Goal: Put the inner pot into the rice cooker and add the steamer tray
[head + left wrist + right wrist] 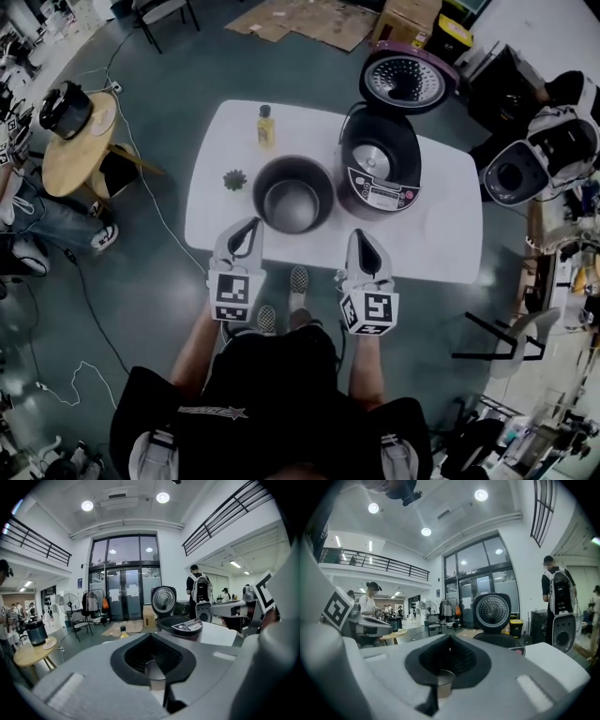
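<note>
The dark inner pot [292,194] with its shiny inside stands on the white table [441,239], left of the black rice cooker [380,169]. The cooker's lid [406,80] is tipped open, showing a dotted underside. My left gripper [249,225] is shut and empty, its tip just short of the pot's near left rim. My right gripper [362,236] is also shut and empty, near the table's front edge below the cooker. In the left gripper view, the cooker [180,625] lies beyond the closed jaws. The right gripper view shows its lid [492,611]. I cannot make out a steamer tray.
A yellow bottle [266,127] and a small plant [234,179] stand on the table left of the pot. A round wooden table [66,155] with another cooker is at far left. More cookers [525,164] and a chair [511,342] stand at right. A person with a backpack [199,590] stands behind.
</note>
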The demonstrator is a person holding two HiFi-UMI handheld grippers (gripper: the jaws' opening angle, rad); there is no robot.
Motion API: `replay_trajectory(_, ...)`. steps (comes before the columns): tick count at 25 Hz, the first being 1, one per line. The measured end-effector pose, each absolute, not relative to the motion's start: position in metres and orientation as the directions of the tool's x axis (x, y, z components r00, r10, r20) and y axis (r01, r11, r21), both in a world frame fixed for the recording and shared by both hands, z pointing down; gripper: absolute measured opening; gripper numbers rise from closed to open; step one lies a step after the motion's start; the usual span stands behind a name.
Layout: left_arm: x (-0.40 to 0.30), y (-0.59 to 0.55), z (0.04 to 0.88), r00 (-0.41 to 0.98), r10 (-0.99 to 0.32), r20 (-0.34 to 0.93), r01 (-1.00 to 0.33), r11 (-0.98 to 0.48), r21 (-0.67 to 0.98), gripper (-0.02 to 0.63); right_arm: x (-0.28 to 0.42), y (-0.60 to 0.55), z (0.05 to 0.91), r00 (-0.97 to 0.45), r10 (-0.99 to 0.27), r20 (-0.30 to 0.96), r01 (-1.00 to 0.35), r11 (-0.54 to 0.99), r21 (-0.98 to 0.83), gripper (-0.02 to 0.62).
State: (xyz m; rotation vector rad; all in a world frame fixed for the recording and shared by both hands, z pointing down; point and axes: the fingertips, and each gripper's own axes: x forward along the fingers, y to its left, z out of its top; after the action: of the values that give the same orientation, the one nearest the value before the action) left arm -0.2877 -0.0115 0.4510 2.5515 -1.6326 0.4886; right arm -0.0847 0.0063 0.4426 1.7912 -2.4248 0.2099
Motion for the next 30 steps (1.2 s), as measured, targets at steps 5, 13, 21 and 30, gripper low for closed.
replay_trajectory(5, -0.289, -0.025, 0.475, 0.357, -0.866, 0.351, -0.909, -0.408, -0.084, 0.014, -0.089, -0.014, 0.467, -0.325, -0.918, 0.23, -0.946, 0.317, -0.069, 0.041)
replay_trajectory(13, -0.291, -0.038, 0.512, 0.352, -0.827, 0.438, -0.926, -0.375, 0.036, 0.199, -0.096, -0.035, 0.5, -0.387, -0.874, 0.294, -0.921, 0.351, -0.169, 0.219)
replay_trajectory(21, -0.287, -0.047, 0.543, 0.364, -0.791, 0.492, -0.924, -0.372, 0.086, 0.261, -0.102, -0.049, 0.542, -0.423, -0.822, 0.381, -0.904, 0.353, -0.243, 0.245)
replay_trajectory(30, -0.291, -0.055, 0.587, 0.332, -0.752, 0.57, -0.937, -0.334, 0.105, 0.262, -0.101, -0.068, 0.593, -0.435, -0.771, 0.464, -0.897, 0.324, -0.302, 0.245)
